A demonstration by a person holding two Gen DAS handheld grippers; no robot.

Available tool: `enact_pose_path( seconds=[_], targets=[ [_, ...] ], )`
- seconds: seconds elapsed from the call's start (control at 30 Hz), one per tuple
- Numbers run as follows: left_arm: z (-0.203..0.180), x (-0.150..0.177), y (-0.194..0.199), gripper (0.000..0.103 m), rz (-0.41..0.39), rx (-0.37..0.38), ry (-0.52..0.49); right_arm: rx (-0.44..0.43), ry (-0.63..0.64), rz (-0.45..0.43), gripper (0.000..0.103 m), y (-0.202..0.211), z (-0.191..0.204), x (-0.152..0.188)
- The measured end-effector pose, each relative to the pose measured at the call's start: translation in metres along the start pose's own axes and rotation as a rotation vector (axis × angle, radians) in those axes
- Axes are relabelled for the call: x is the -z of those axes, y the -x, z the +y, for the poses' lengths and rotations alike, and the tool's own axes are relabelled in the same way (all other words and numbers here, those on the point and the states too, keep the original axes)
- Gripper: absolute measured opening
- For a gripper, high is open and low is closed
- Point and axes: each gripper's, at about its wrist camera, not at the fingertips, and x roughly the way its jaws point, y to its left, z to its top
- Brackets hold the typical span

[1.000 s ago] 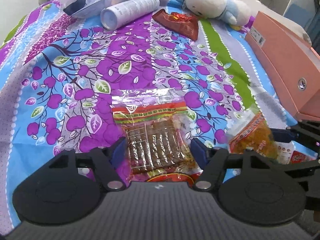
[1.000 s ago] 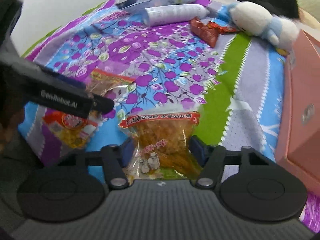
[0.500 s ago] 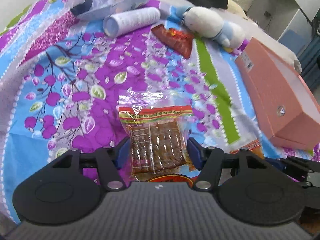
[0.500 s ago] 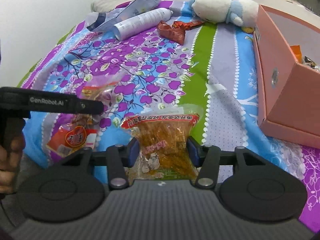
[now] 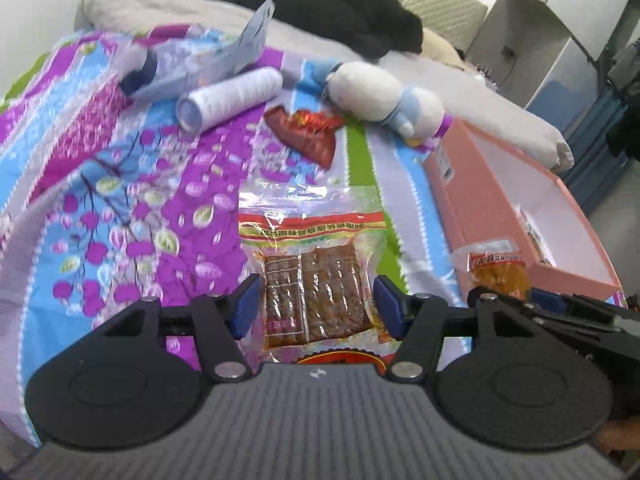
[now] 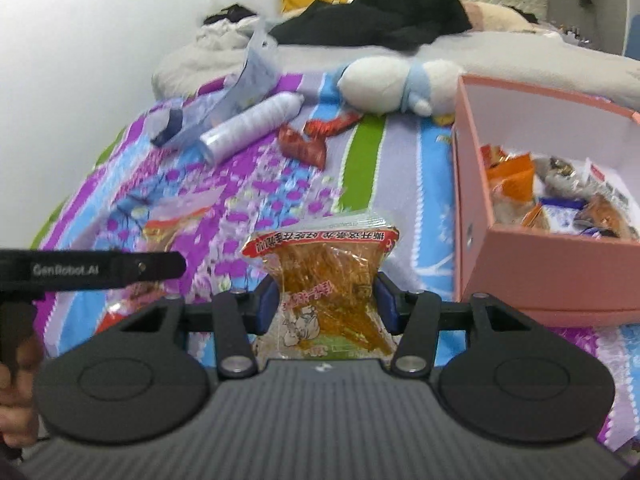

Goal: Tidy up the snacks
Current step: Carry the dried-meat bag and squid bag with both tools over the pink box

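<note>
My left gripper is shut on a clear snack bag of brown strips with a red and yellow top band, held above the bedspread. My right gripper is shut on a bag of orange shredded snack, lifted off the bed; this bag also shows at the right of the left wrist view. An open pink box holding several snack packets stands to the right, and in the left wrist view. A dark red snack packet lies farther back on the bedspread, also in the right wrist view.
A white cylinder bottle, a blue-white pouch and a white-blue plush toy lie at the far end of the floral bedspread. Black clothing and pillows lie behind. The left gripper's arm crosses the right wrist view.
Both grippers have lifted with their bags and tilted up, bringing the pink box's inside into view. The jaws have stayed closed on the bags.
</note>
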Motion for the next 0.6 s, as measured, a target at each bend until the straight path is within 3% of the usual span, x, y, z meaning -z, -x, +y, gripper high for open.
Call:
enact_pose_path(
  seconds=[0.2, 0.6],
  targets=[
    [-0.022, -0.023, 0.023, 0.066, -0.079, 0.004, -0.059, 0.009, 0.005, -0.065, 0.053, 0.022, -0.004, -0.021],
    [-0.087, -0.049, 0.029, 0.066, -0.116, 0.151, -0.125, 0.088, -0.019, -0.144, 0.053, 0.058, -0.032, -0.039]
  ],
)
